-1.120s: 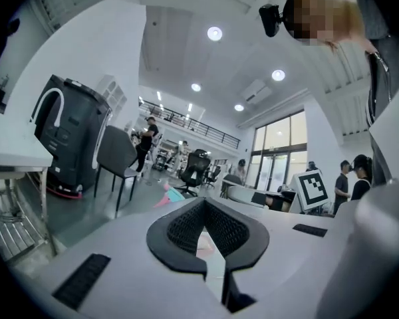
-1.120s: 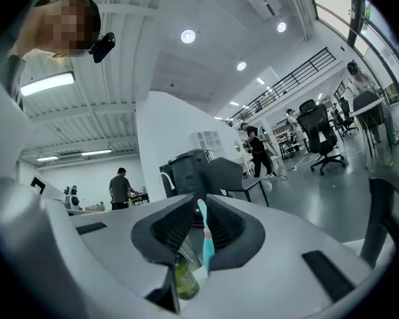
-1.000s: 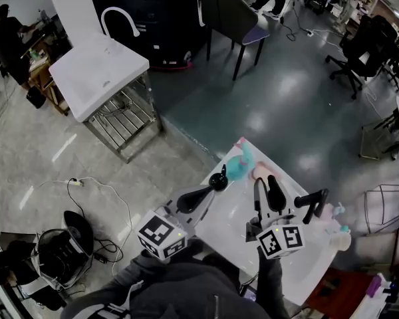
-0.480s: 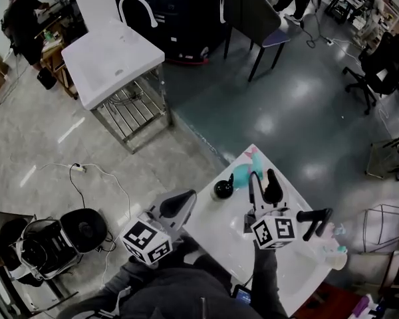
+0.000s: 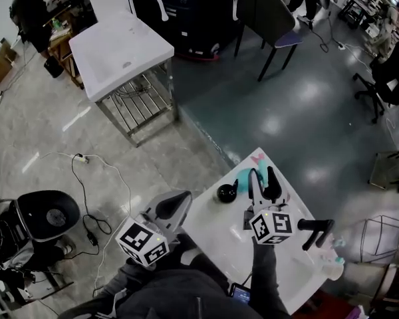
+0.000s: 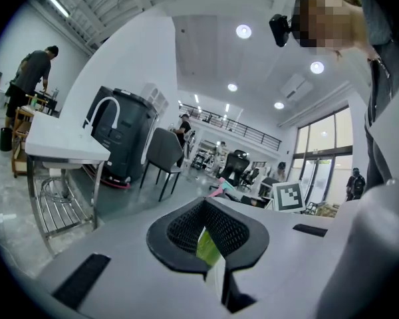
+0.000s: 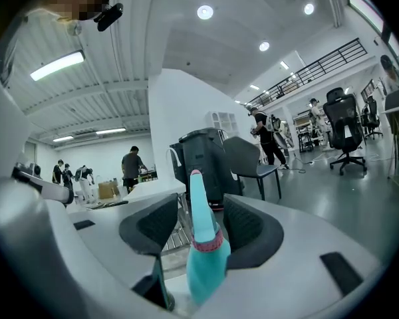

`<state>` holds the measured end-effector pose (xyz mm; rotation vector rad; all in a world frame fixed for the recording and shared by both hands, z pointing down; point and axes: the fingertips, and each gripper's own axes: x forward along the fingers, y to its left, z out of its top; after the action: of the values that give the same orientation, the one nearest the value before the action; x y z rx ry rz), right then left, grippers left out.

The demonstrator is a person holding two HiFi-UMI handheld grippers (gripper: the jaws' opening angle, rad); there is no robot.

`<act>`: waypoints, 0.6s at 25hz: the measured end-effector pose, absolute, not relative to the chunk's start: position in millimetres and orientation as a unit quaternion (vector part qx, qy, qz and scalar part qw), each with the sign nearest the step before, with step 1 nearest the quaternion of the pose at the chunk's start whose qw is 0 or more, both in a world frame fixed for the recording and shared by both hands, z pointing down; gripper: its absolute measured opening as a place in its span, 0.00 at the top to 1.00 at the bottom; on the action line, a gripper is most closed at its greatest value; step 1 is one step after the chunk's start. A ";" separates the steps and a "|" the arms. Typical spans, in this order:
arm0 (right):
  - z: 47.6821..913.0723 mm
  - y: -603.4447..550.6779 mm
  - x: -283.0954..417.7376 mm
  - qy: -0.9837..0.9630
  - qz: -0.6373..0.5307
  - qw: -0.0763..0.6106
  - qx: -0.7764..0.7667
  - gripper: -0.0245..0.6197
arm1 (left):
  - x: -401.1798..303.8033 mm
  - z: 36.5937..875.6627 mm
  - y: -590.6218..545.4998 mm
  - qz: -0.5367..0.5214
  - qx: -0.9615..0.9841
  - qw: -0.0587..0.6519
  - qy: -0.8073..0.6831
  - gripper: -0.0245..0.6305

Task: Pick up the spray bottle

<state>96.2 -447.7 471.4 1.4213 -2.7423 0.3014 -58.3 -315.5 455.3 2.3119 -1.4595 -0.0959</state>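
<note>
The teal spray bottle (image 7: 203, 258), with a pink band and a tapered top, stands on the white table (image 5: 213, 234) between the jaws of my right gripper (image 7: 200, 219). Those jaws are wide open, with a gap on each side of the bottle. In the head view the bottle's teal body (image 5: 243, 175) shows just left of the right gripper (image 5: 262, 173). My left gripper (image 5: 173, 205) hangs by the table's left edge, away from the bottle. In the left gripper view, the jaws of the left gripper (image 6: 209, 230) meet and hold nothing.
A black rounded object (image 5: 226, 193) sits on the table left of the bottle. A black handled tool (image 5: 316, 230) lies at the table's right. On the floor beyond are a white sink stand (image 5: 123, 45), a chair (image 5: 269, 12), cables and a black bin (image 5: 50, 214).
My right gripper has moved up to the bottle and opened around it. The left gripper has drawn back from the black object toward the table's left edge.
</note>
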 end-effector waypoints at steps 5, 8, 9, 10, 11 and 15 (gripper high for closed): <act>476.2 -452.0 94.6 -0.883 0.097 0.022 0.458 0.71 | -62.1 460.3 -312.1 -0.029 0.821 0.205 -0.532 0.96; 475.1 -453.7 94.8 -0.883 0.093 0.026 0.458 0.80 | -62.0 461.1 -309.8 -0.026 0.819 0.207 -0.534 0.96; 474.8 -454.3 94.7 -0.883 0.090 0.029 0.459 0.80 | -61.9 461.4 -309.7 -0.025 0.819 0.207 -0.535 0.96; 474.7 -454.6 94.8 -0.883 0.088 0.031 0.460 0.80 | -61.3 461.5 -309.7 -0.024 0.820 0.206 -0.534 0.96; 474.8 -454.8 95.5 -0.883 0.087 0.032 0.461 0.81 | -60.4 461.5 -309.5 -0.024 0.820 0.205 -0.533 0.96; 473.6 -453.9 98.9 -0.880 0.096 0.028 0.465 0.81 | -57.6 460.7 -307.4 -0.023 0.823 0.203 -0.529 0.96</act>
<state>98.9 -453.9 473.6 1.4348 -2.7151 0.2949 -57.6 -307.4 460.7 2.2982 -1.4777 -0.0654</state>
